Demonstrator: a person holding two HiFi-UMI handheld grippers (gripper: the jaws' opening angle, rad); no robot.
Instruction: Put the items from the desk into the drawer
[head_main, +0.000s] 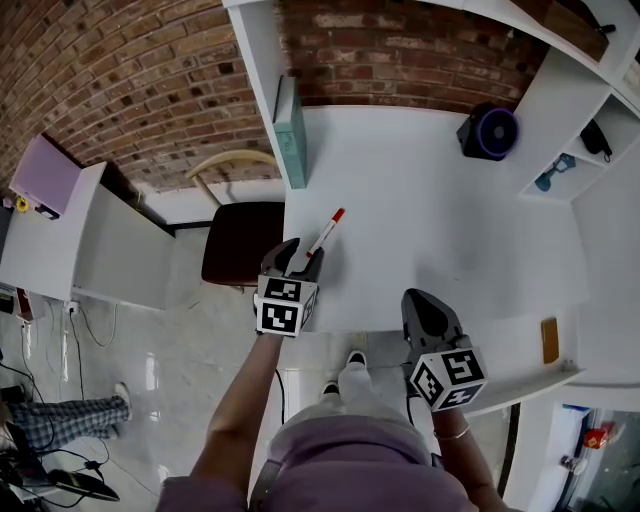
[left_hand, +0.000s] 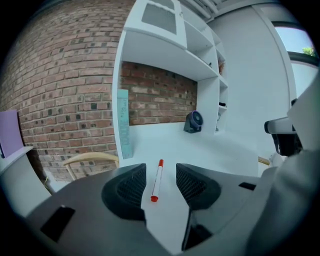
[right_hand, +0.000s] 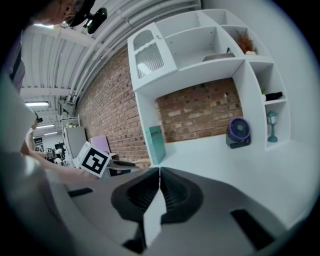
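Observation:
A white marker with red ends (head_main: 326, 231) (left_hand: 157, 180) lies on the white desk (head_main: 430, 230), near its left front part. My left gripper (head_main: 297, 260) (left_hand: 159, 184) is open just in front of the marker, its jaws on either side of the near red end without touching it. My right gripper (head_main: 425, 312) (right_hand: 160, 187) hovers at the desk's front edge, jaws pressed together with nothing between them. No drawer shows in any view.
A teal book (head_main: 291, 135) (right_hand: 157, 143) leans against the left shelf wall. A small purple fan (head_main: 489, 132) (right_hand: 239, 132) stands at the back right. A wooden chair (head_main: 238, 235) sits left of the desk. A small lamp (right_hand: 272, 125) stands in the right shelf.

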